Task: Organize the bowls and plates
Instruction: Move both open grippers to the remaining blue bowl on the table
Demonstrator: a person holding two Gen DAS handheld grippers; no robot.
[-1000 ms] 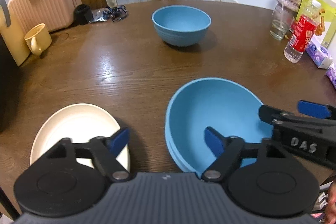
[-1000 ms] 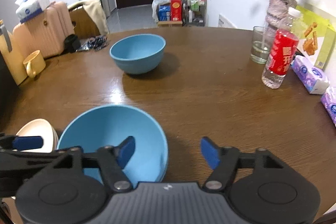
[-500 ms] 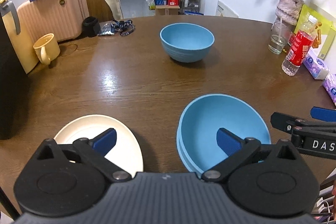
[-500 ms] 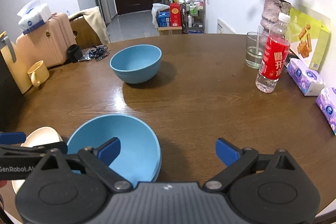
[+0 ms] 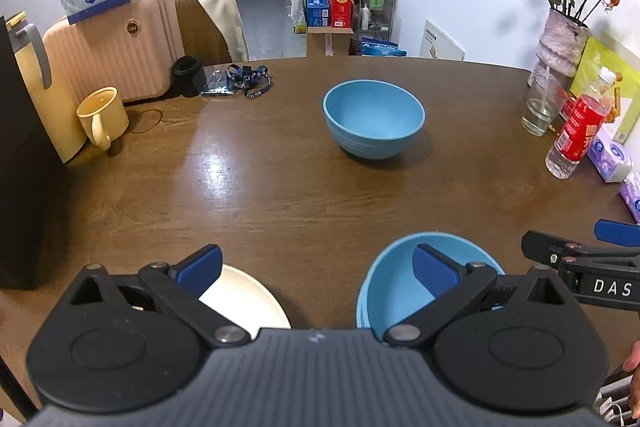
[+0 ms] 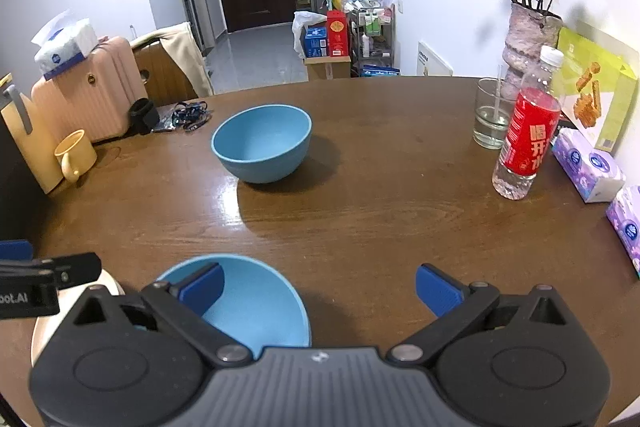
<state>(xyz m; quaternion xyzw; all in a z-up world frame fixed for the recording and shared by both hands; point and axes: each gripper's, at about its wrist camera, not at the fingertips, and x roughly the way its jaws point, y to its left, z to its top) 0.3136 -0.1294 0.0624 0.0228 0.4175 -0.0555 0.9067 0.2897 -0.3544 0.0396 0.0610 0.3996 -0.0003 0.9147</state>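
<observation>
A: Bowl (image 6: 262,143) mid-table looks light, stiff and smooth; I'd pinch its rim.

B: Where are the others?

A: Near stack of bowls (image 5: 400,291) and cream plate (image 5: 244,303) sit by the table (image 5: 280,195) edge. Left gripper (image 5: 316,269) and right gripper (image 6: 318,285) hang above them, spread wide, empty.

B: Obstacles?

A: Bottle (image 6: 526,135), glass (image 6: 490,115) and mug (image 5: 102,115) stand well aside.

Your left claw (image 5: 316,269) covers the near half of the plate (image 5: 244,301) and the near rim of the stacked bowls (image 5: 394,285). The right claw (image 5: 580,263) runs off the frame's right edge. From the right wrist, only a sliver of the plate shows.
</observation>
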